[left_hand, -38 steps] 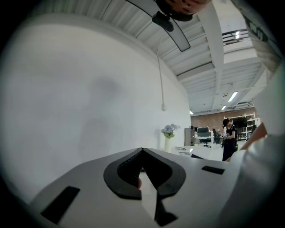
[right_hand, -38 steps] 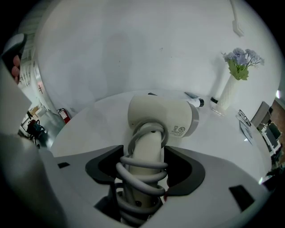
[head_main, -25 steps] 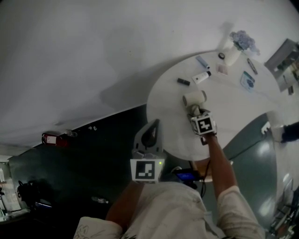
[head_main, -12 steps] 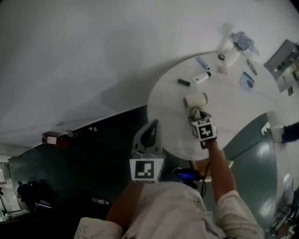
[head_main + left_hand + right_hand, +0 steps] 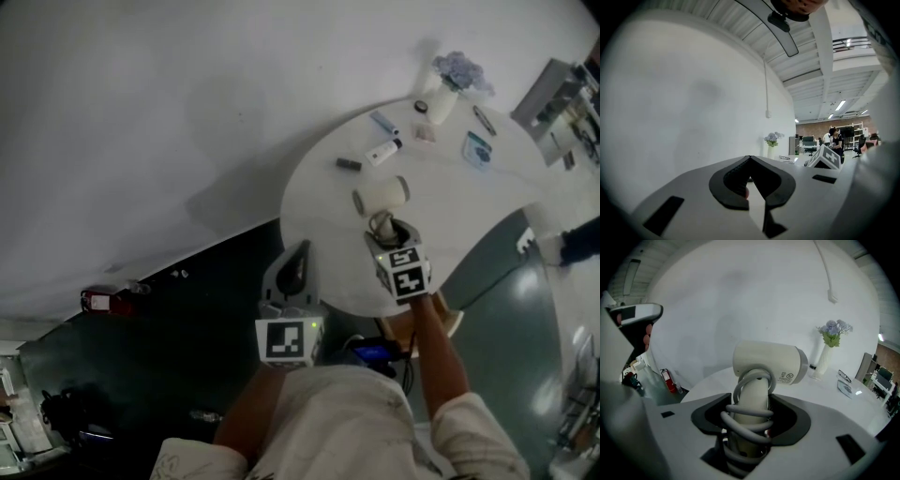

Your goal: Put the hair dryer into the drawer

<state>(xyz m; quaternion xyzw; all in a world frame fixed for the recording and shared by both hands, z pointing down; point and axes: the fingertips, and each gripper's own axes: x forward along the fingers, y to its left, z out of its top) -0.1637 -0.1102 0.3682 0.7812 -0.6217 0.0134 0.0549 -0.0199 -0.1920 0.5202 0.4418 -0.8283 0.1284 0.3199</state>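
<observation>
Lifted clear of the tabletop (image 5: pixel 314 192), the hair dryer (image 5: pixel 766 362) hangs clamped in the right gripper (image 5: pixel 752 404), its label unreadable. The left gripper (image 5: pixel 749 160) has its jaws together.

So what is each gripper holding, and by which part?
The right gripper grips the hair dryer by its cord-wrapped handle; the left gripper is shut, empty.

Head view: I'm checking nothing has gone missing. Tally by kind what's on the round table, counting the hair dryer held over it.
Hair dryer: 1
Vase of flowers: 1
Small items, too small to name: 7
Total: 9
</observation>
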